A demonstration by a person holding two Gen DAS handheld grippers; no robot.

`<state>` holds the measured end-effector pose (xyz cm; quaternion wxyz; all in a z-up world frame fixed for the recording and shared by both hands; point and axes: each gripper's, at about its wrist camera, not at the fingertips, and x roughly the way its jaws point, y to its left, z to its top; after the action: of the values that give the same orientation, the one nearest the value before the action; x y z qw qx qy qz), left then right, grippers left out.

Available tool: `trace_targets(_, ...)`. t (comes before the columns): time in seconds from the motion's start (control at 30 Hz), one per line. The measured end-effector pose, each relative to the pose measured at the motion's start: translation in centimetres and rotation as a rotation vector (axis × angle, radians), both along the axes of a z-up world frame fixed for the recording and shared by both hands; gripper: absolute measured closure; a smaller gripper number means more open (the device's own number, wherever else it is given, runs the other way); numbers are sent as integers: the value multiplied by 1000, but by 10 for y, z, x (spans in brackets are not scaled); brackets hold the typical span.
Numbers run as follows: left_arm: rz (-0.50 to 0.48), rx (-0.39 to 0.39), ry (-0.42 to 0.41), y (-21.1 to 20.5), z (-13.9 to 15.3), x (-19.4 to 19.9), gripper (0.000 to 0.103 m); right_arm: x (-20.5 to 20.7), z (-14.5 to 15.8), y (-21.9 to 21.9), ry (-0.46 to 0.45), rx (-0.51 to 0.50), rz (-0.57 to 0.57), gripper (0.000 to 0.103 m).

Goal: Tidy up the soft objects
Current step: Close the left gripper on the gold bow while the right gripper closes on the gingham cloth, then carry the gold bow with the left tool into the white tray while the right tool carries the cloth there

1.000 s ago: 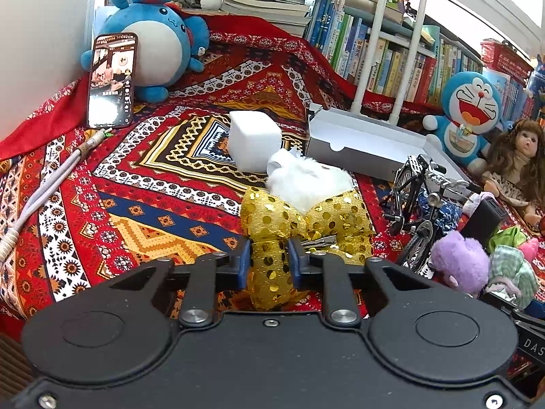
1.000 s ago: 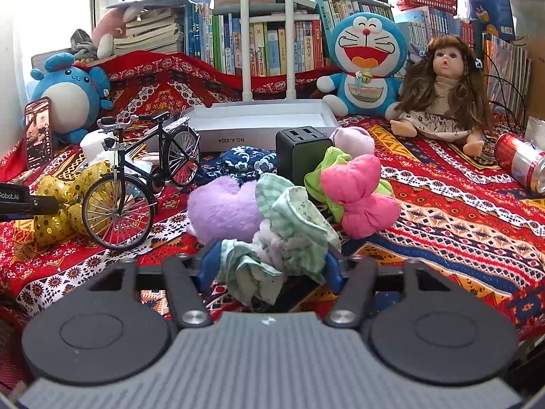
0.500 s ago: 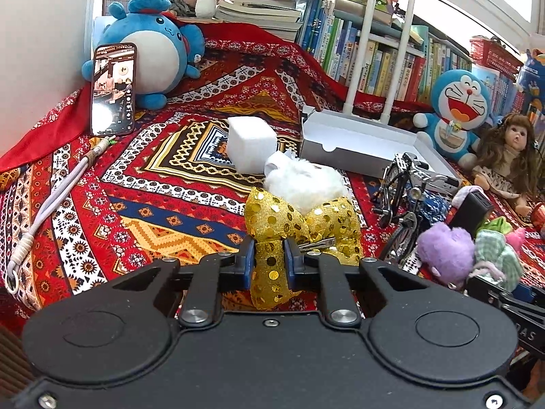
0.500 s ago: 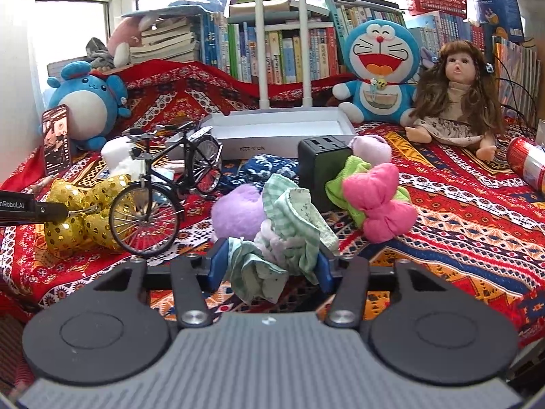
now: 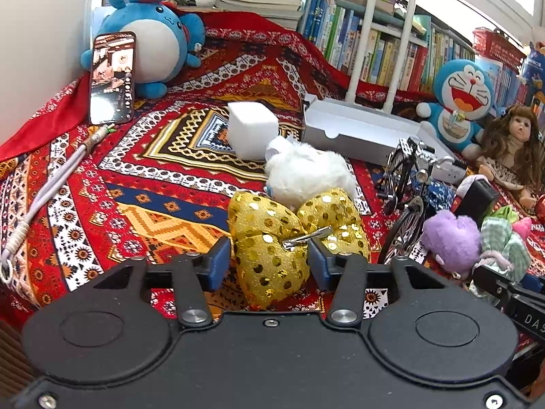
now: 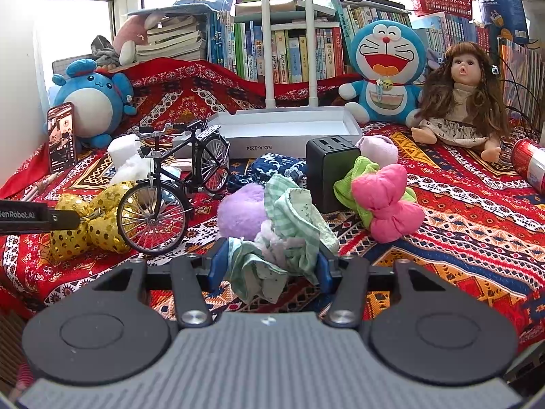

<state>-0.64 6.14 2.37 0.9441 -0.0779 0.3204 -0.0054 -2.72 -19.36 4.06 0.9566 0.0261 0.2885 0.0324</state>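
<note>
the left claw [image 5: 269,260] is opening; the gold bow [image 5: 272,238] lies between its jaws on the patterned cloth [image 5: 153,184], and the blue pads stand just off the bow's sides, gripping nothing. a metal clip [image 5: 306,237] shows on the bow's middle. the white fluff [image 5: 306,173] touches the bow's far side, and a white cube [image 5: 252,129] sits just beyond that.

the right claw [image 6: 269,266] is closed about halfway on the green checked cloth bundle [image 6: 289,235], pads pressed into it on both sides. the purple puff [image 6: 242,211] touches the bundle's left; the pink bow [image 6: 385,201] lies near on the right with a black cube [image 6: 332,170] between them and further back.

the toy bike [image 6: 177,184] stands between the two claws, close beside the gold bow, narrowing the way across. the widest bare cloth is at the left, between the phone [image 5: 110,78] by the wall and the white cube, edged by a cord [image 5: 51,191] near the cloth's left edge. another open strip runs along the right, between the pink bow and the can [image 6: 531,167].

the white tray [image 6: 289,133] rests at the back by the shelf posts; its visible inside holds nothing. the blue cat plush [image 6: 385,68] and doll [image 6: 460,102] sit to its right, the blue round plush [image 5: 156,44] in the back left corner.
</note>
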Motion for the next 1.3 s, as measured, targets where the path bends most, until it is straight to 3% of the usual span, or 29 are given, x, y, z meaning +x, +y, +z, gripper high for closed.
trace_targets(0.17, -6, -31, 20, -3, -8, 8, 49, 0, 0, 1, -3, -9, 14, 46)
trace_targets(0.27, -12, -50, 21, -3, -10, 10, 53, 1, 0, 2, 2, -16, 17, 46)
trace_targets(0.4, -14, -47, 8, -2, -7, 8, 75, 4, -3, 1, 21, -25, 17, 41)
trace_targets(0.47, -10, -56, 2, 0, -5, 7, 78, 5, -4, 0, 31, -20, 14, 40)
trace_targets(0.53, -6, -71, -1, 3, -2, 5, 80, 4, -4, -2, 35, -15, 9, 47)
trace_targets(0.63, -5, -74, -25, 6, 7, 3, 80, 2, 1, -2, 30, -35, 8, 55)
trace_targets(1.0, -44, -82, -125, 9, 49, 6, 80, 1, 36, -10, -50, -26, 8, 56)
trace_targets(1.3, -83, -107, -152, 11, 80, 36, 80, 28, 58, -20, -57, 26, 24, 56)
